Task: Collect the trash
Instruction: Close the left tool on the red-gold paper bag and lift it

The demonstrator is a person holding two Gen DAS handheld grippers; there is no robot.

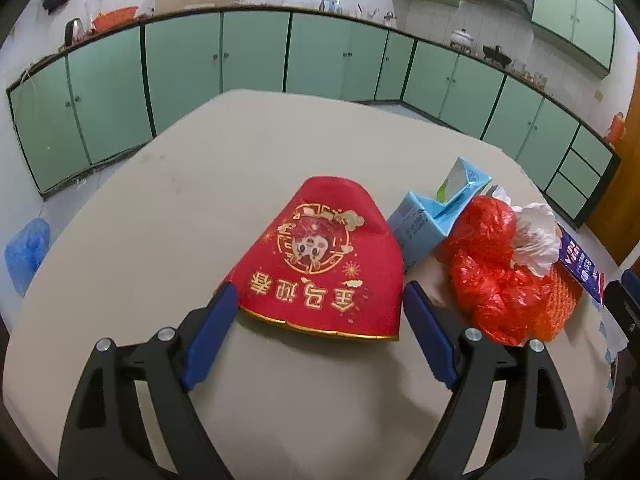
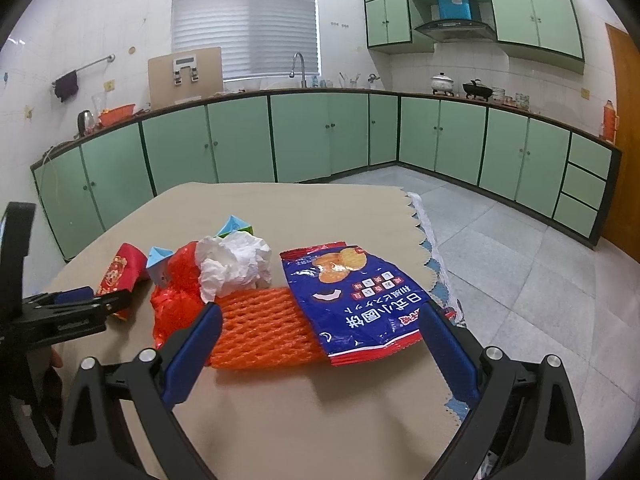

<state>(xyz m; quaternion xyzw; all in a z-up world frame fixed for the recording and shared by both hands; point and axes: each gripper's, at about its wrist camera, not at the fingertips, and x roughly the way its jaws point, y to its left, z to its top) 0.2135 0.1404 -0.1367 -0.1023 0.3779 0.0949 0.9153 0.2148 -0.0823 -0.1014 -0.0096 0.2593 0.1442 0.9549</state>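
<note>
Everything sits on the worktop [image 1: 200, 200], and the plastic bag [image 1: 492, 268] serves as the marker. Left of the bag lies the paper pouch [image 1: 320, 264], with the carton [image 1: 432, 216] between them, just behind the bag. The crumpled tissue [image 2: 234, 264] rests on the bag's right shoulder. The foam net [image 2: 260, 328] lies in front of the bag, and the snack packet [image 2: 352, 300] overlaps the net's right end.
</note>
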